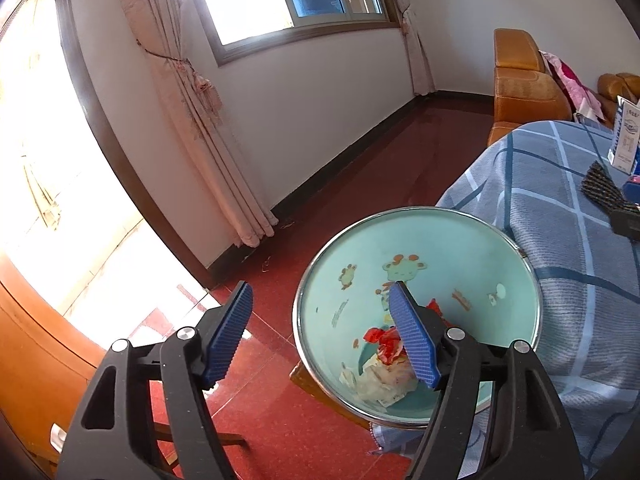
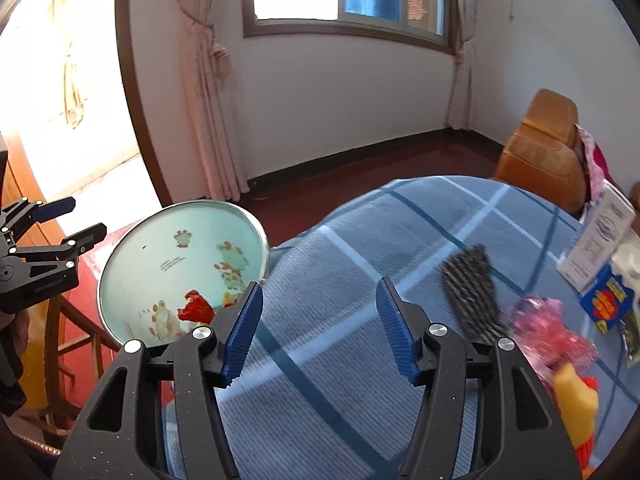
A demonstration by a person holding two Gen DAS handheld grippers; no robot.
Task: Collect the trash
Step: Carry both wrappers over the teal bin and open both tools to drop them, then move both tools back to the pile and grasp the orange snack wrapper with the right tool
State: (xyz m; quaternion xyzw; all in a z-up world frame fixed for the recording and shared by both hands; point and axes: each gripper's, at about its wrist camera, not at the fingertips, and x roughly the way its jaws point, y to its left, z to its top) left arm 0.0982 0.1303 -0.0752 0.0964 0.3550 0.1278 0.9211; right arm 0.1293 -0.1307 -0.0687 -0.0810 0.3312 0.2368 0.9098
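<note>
A mint-green bin [image 1: 472, 236] with cartoon animals and a metal rim stands beside the table; red wrapper scraps [image 1: 386, 340] and crumpled pale paper [image 1: 380, 382] lie at its bottom. My left gripper [image 1: 322, 322] hovers over the bin's left rim, open, with nothing between its blue pads. In the right wrist view the same bin [image 2: 132, 252] sits at left with a red wrapper [image 2: 196, 306] inside. My right gripper [image 2: 318, 326] is open and empty above the blue plaid tablecloth [image 2: 360, 240]. The left gripper [image 2: 64, 220] shows open at that view's far left.
On the table lie a black-and-white knitted cloth [image 2: 474, 292], a pink shiny wrapper [image 2: 550, 332], a yellow-and-red toy [image 2: 578, 404], a blue-and-yellow packet [image 2: 606, 300] and a white carton [image 2: 600, 240]. An orange sofa [image 2: 546, 148] stands behind. A wooden stool [image 1: 320, 392] bears the bin on the red floor [image 1: 360, 168].
</note>
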